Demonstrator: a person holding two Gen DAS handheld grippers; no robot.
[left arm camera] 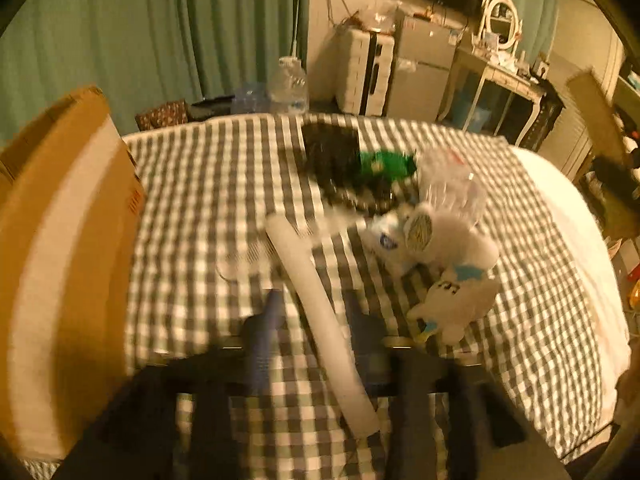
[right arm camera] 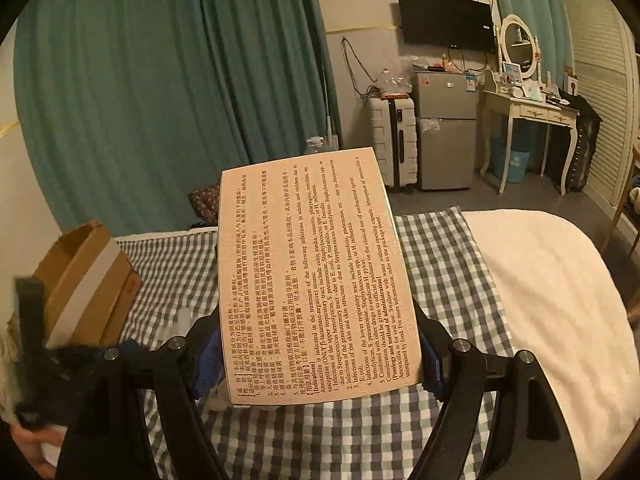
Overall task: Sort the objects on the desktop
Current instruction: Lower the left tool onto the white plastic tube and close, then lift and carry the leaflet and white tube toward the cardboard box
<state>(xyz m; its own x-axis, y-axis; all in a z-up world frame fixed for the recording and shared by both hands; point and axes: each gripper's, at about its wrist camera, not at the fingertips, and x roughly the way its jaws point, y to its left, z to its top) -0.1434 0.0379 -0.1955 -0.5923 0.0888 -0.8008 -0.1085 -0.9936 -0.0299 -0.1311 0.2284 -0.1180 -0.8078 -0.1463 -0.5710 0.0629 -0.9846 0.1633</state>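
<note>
Left gripper [left arm camera: 316, 312] wide, straddling white tube [left arm camera: 320, 320] running lower-right to upper-left; right gripper [right arm camera: 320, 364] clamps box [right arm camera: 316, 276], carton [right arm camera: 86, 280] left.

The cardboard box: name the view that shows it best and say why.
The right wrist view. There the cardboard box is sharp and nearly whole, its flaps open and a pale tape band across its side, standing on the checked sheet. In the left wrist view the box is blurred, very close and cut off by the frame edge.
</note>
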